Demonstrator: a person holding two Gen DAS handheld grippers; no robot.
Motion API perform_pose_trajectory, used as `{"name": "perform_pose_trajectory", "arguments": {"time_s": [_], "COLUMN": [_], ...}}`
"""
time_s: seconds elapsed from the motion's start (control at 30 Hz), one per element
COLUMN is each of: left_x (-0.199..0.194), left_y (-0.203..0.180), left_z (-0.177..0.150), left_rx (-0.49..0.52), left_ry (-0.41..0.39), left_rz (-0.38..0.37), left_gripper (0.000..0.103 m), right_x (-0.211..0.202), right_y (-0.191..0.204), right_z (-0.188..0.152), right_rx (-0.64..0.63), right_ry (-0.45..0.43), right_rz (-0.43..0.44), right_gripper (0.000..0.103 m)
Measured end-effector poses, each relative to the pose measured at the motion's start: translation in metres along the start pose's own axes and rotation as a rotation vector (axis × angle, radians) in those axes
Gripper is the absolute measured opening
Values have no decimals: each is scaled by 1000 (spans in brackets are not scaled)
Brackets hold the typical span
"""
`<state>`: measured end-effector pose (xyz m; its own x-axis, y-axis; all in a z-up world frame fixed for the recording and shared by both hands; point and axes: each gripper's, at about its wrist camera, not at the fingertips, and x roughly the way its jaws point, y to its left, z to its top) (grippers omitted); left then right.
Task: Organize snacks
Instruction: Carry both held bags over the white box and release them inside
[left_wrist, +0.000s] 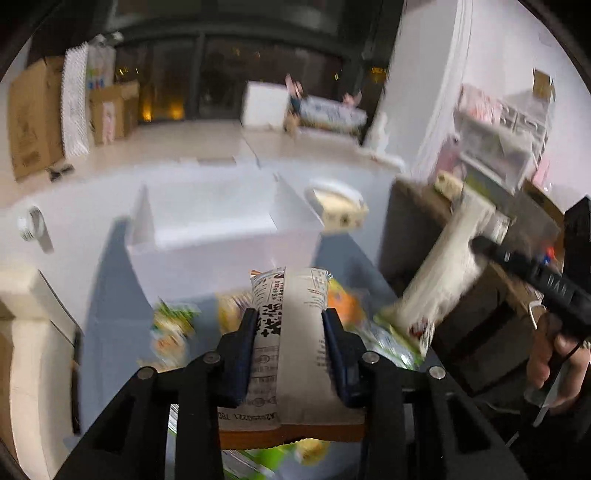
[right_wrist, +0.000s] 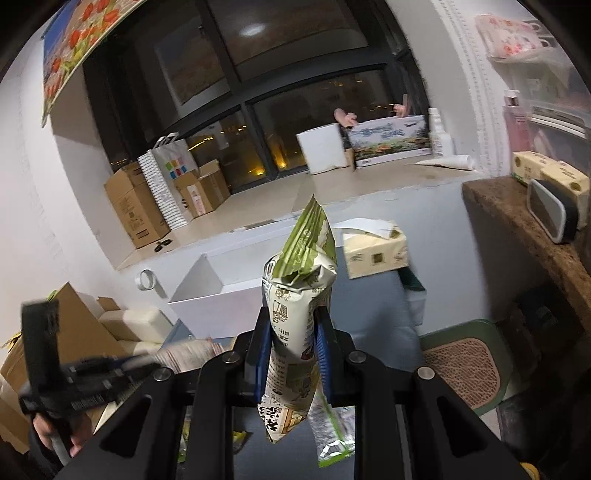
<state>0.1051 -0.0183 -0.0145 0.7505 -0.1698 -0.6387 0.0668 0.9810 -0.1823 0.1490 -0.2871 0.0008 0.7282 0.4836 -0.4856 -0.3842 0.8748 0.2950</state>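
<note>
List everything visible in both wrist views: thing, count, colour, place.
snack packs: two held, cream/green, one in each gripper; several more, blurred, on the table
bin: one, white, on the table ahead
table: one, grey-blue
tissue pack: one, pale yellow, right of the bin
tape roll: one, white, left of the bin
cardboard boxes: several, brown, by the window
left hand-held gripper: black, shut on a snack pack
right hand-held gripper: black, shut on a snack pack

Dark night window (right_wrist: 314, 110), white walls (right_wrist: 48, 192) — cardboard boxes (right_wrist: 129, 206) along a pale ledge (right_wrist: 258, 199)
</note>
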Motion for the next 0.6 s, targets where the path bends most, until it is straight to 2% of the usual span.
{"name": "perform_pose_trajectory", "arguments": {"time_s": [0.13,0.23,0.33,0.5,0.53,0.57,0.6], "left_x": [-1,11,33,77,85,97,105], "left_y": [30,54,77,113,117,124,127], "left_z": [36,67,98,136,139,143,144], "left_rx": [-34,-40,-63,-91,-93,-99,-105], "left_ry": [-77,-117,-128,-123,-118,-111,-106], "left_rz": [52,108,136,205,214,221,227], "left_gripper": [39,39,39,39,38,22,19], "right_x": [19,46,79,158,176,188,200], "right_y": [17,29,39,60,65,68,70], "right_z": [14,40,66,109,117,122,126], "right_rx": [-29,-25,-29,-48,-64,-72,-79], "right_ry": [5,2,19,108,119,131,151], "right_rz": [39,82,82,50,31,23,16], "right_gripper": [24,24,24,24,24,24,24]}}
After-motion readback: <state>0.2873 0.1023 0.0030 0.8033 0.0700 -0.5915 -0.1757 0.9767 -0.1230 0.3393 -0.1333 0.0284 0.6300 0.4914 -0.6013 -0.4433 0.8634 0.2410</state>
